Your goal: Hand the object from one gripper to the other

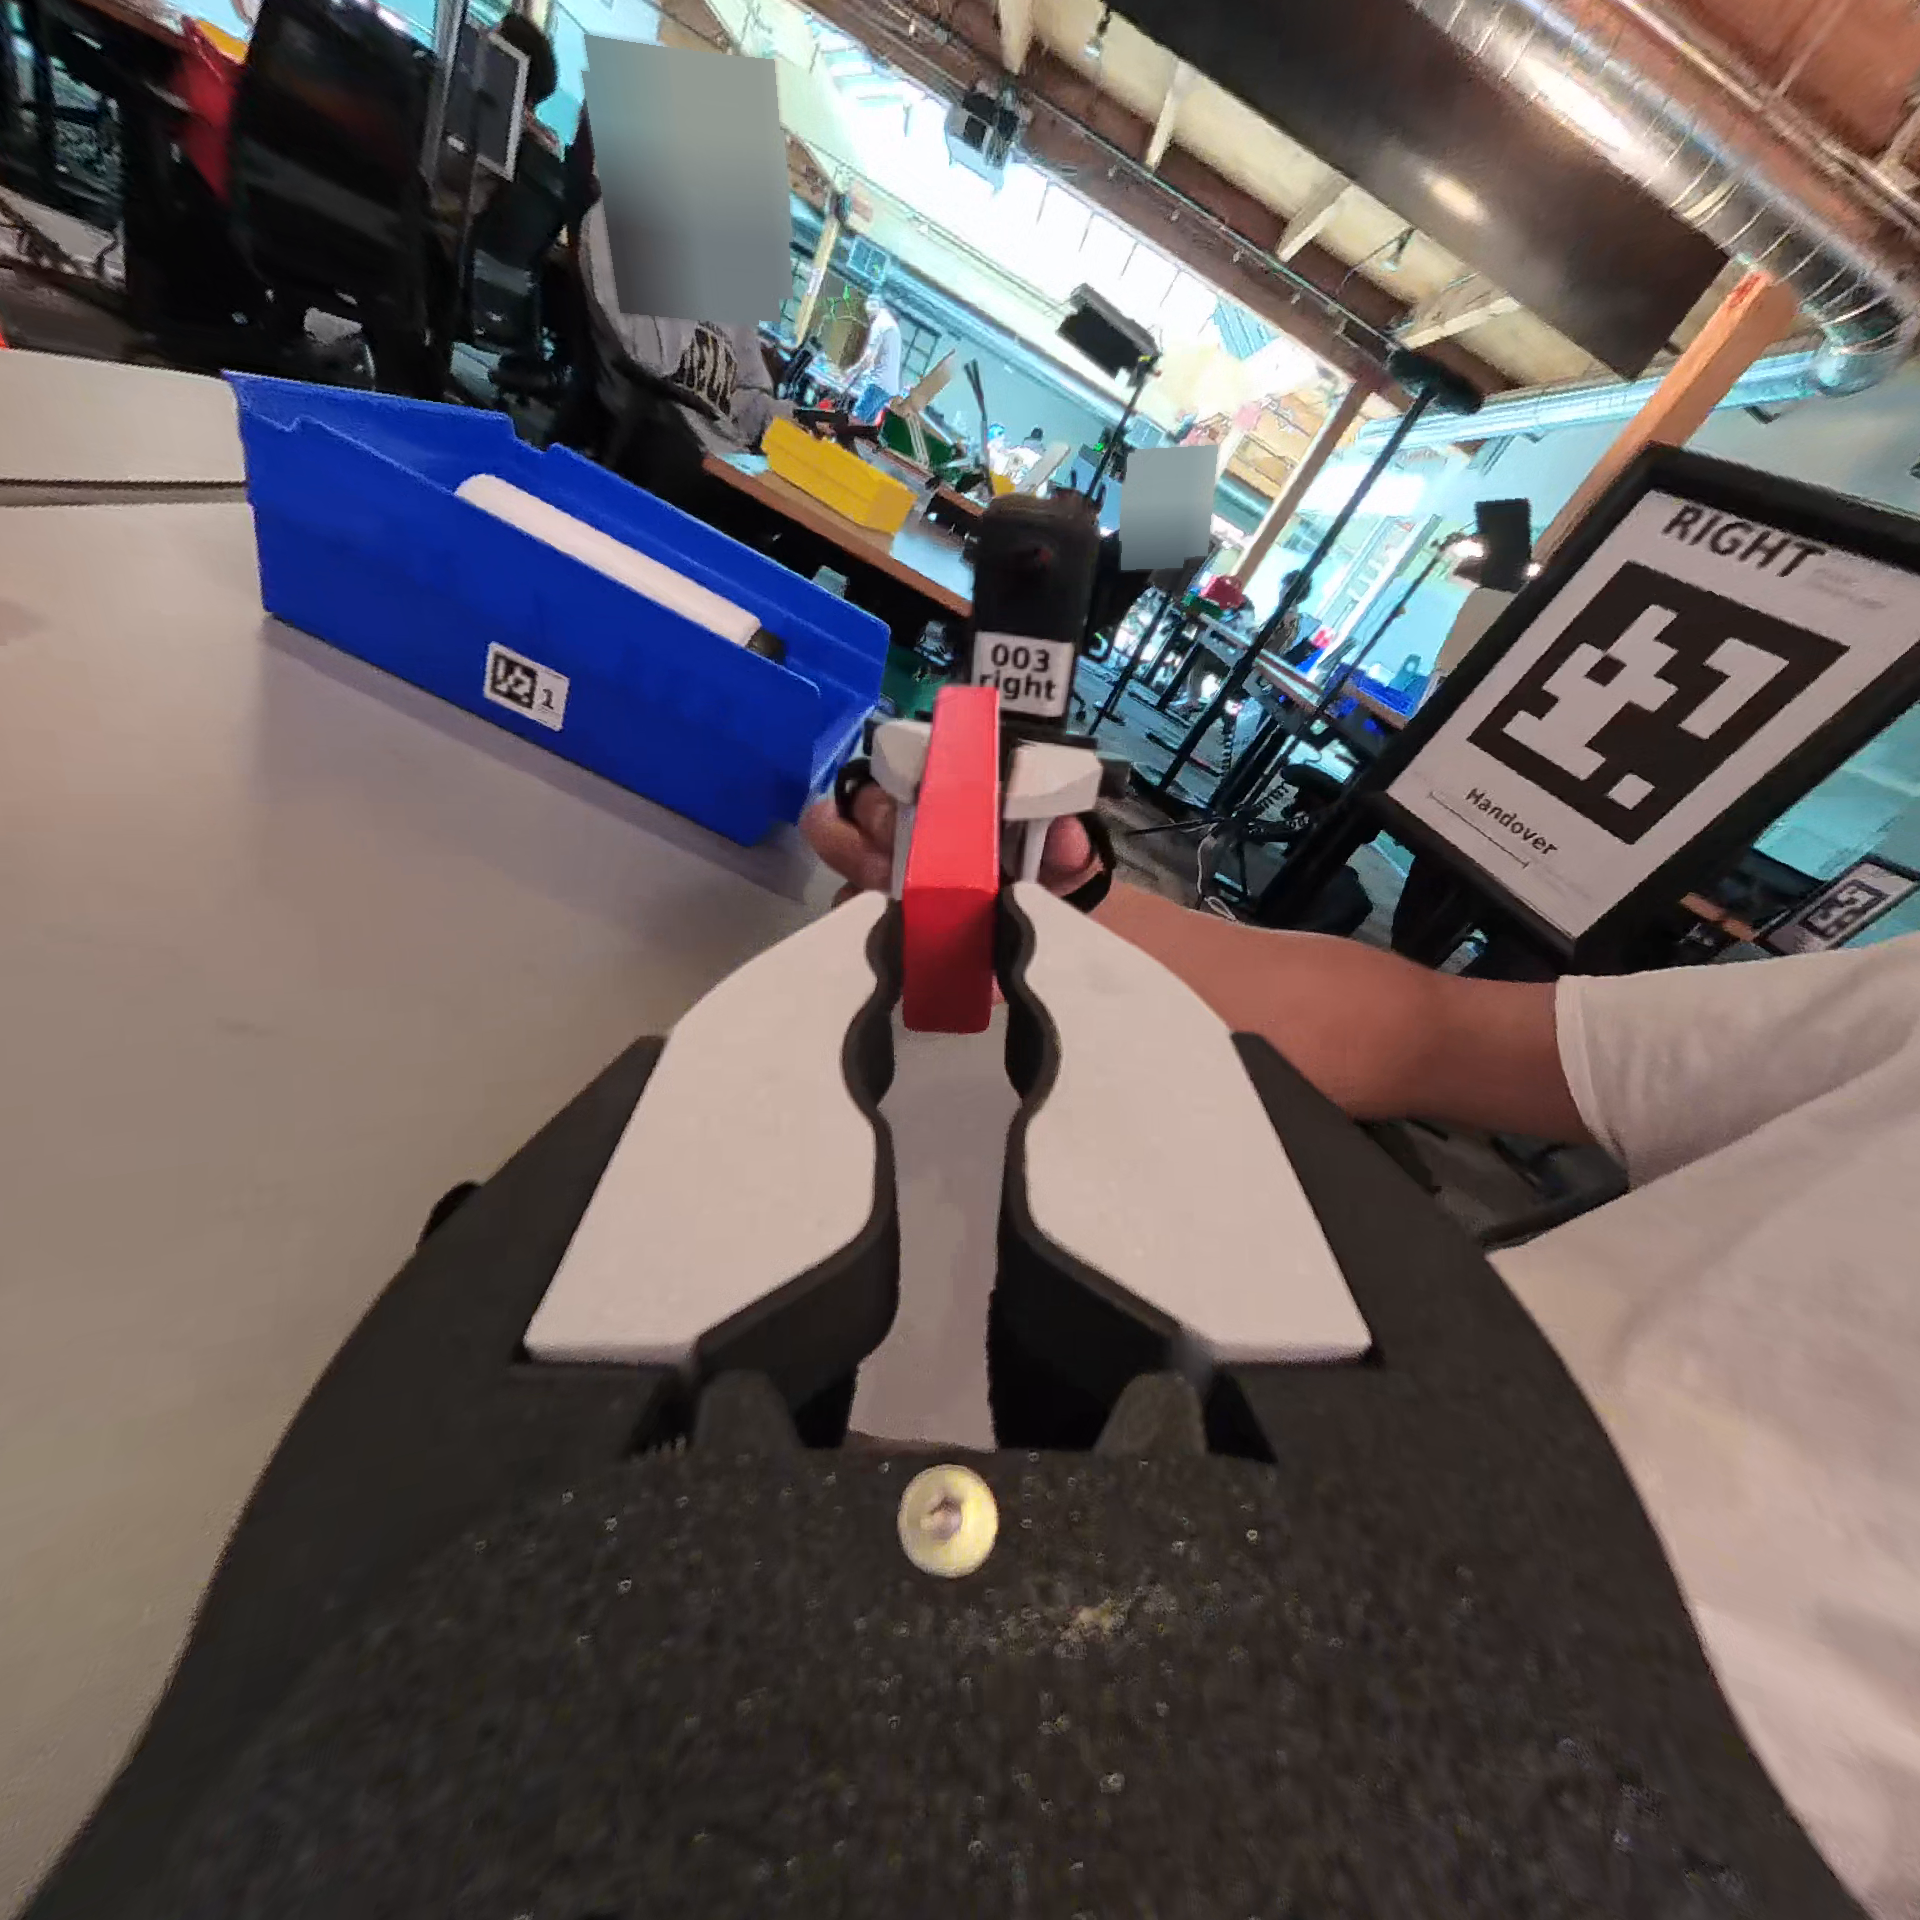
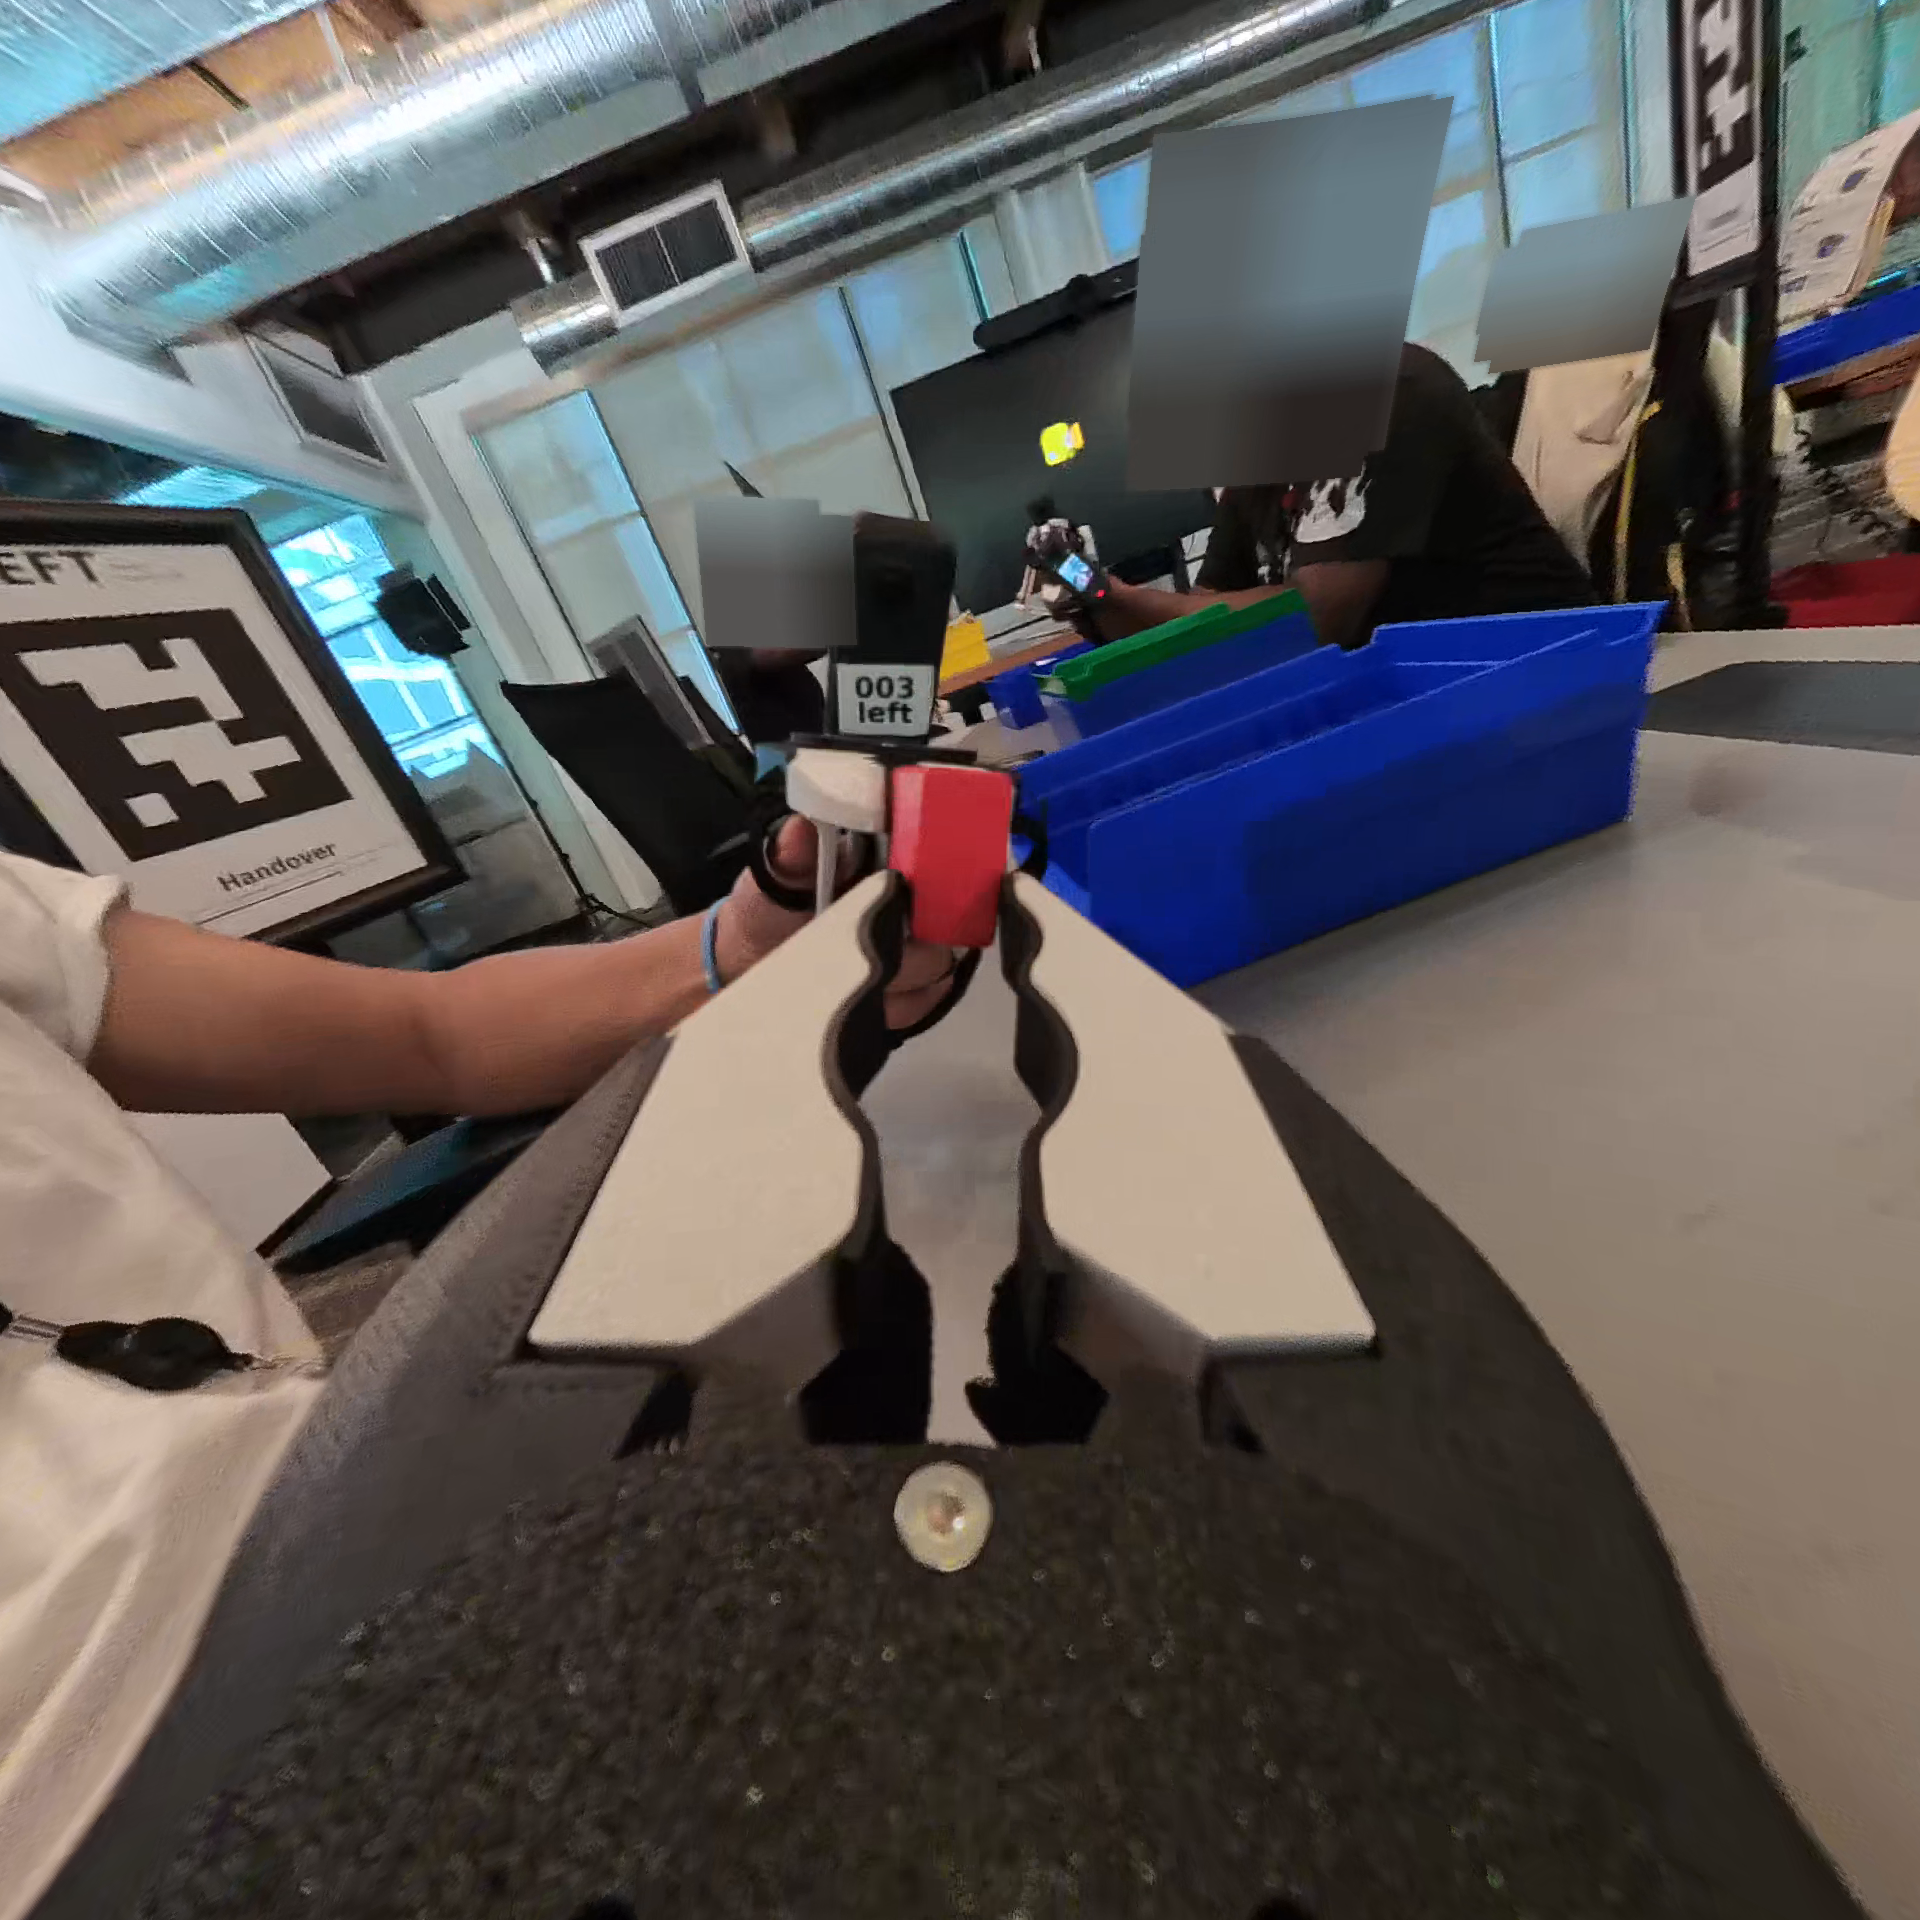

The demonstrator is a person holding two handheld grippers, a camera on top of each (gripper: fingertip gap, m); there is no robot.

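In the left wrist view, the left gripper (image 1: 948, 966) has its white fingers (image 1: 769, 1091) drawn narrow around the near end of a red block (image 1: 951, 873), whose sides meet the dark wavy inner pads. The block stands on edge, raised above the grey tabletop (image 1: 260, 987), and runs straight away from the camera. At its far end the right gripper (image 1: 982, 790) faces back, its white fingers flanking the block on both sides; a hand (image 1: 862, 842) holds it from behind, and a bare forearm leads off to a white sleeve at the right edge.

In the right wrist view, the right gripper's fingers (image 2: 727, 1122) stand a little apart, and the block's end sits between their tips. It seems to touch the left tip, while whether the right tip presses it I cannot tell.

Farther out on the tabletop lies a blue bin (image 1: 540, 613), well left of the block, with a white object (image 1: 613, 561) inside it. Beyond the tabletop's edge on the right stands a framed sign (image 1: 1652, 707) with a black and white marker. Behind all this are more tables, black stands and seated people.
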